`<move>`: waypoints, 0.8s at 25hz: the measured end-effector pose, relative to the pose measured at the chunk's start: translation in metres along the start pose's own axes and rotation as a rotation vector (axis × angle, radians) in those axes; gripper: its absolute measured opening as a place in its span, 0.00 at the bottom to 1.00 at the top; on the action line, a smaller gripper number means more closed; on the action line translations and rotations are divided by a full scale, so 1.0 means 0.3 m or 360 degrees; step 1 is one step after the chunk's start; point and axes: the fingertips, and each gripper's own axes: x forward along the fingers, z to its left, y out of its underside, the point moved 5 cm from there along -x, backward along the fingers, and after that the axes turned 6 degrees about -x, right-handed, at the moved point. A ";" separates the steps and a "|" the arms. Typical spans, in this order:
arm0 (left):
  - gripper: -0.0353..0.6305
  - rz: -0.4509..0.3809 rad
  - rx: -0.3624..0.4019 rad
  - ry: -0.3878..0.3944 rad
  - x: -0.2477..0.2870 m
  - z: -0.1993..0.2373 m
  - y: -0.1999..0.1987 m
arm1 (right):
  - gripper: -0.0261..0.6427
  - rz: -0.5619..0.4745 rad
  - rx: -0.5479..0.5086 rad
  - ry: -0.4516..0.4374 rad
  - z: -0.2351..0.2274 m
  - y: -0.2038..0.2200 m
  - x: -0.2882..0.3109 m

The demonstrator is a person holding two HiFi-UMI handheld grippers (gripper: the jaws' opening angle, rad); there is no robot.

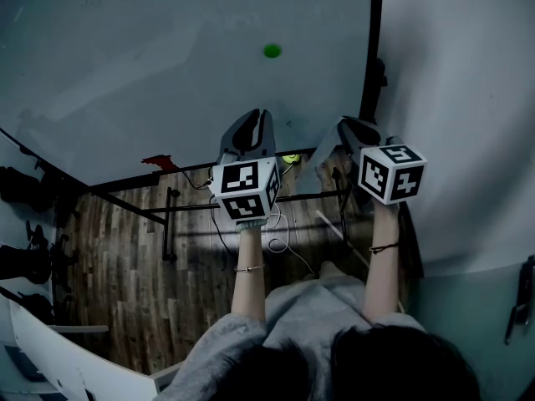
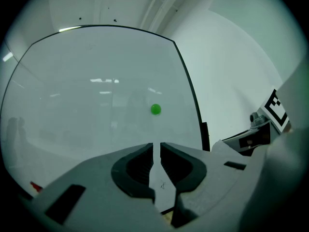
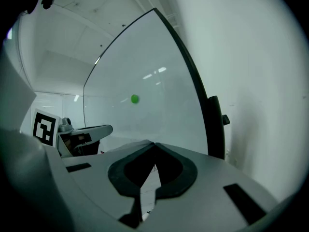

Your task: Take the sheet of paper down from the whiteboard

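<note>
Ahead, a green magnet [image 1: 272, 51] dots the whiteboard [image 1: 167, 73], with the board's black frame [image 1: 372, 40] edging a white wall [image 1: 468, 98] and plank floor [image 1: 125, 249] below. Both forearms stretch forward side by side. The right claw [image 3: 154, 144] is clenched on the sheet of paper [image 2: 161, 182], well below the magnet. The left claw [image 2: 157, 146] stands narrowly parted with the sheet between its jaws. Most of the sheet hides behind the claws.

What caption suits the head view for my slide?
Left claw and right claw before the whiteboard; the right grips the sheet of paper, green magnet above.
</note>
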 end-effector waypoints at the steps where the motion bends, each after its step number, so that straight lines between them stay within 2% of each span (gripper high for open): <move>1: 0.13 0.0014 -0.0010 0.0008 -0.011 0.002 0.011 | 0.04 -0.0009 -0.0003 -0.0005 0.012 0.004 -0.004; 8: 0.07 0.0080 -0.0076 0.0028 -0.063 0.004 0.074 | 0.04 -0.0050 -0.0046 -0.0062 0.064 0.018 -0.016; 14: 0.06 0.0142 -0.0143 0.0060 -0.097 -0.016 0.106 | 0.04 -0.0066 -0.0107 -0.0159 0.102 0.016 -0.013; 20: 0.06 0.0199 -0.0221 0.0031 -0.117 -0.054 0.147 | 0.04 -0.0057 -0.0185 -0.0267 0.101 0.004 -0.021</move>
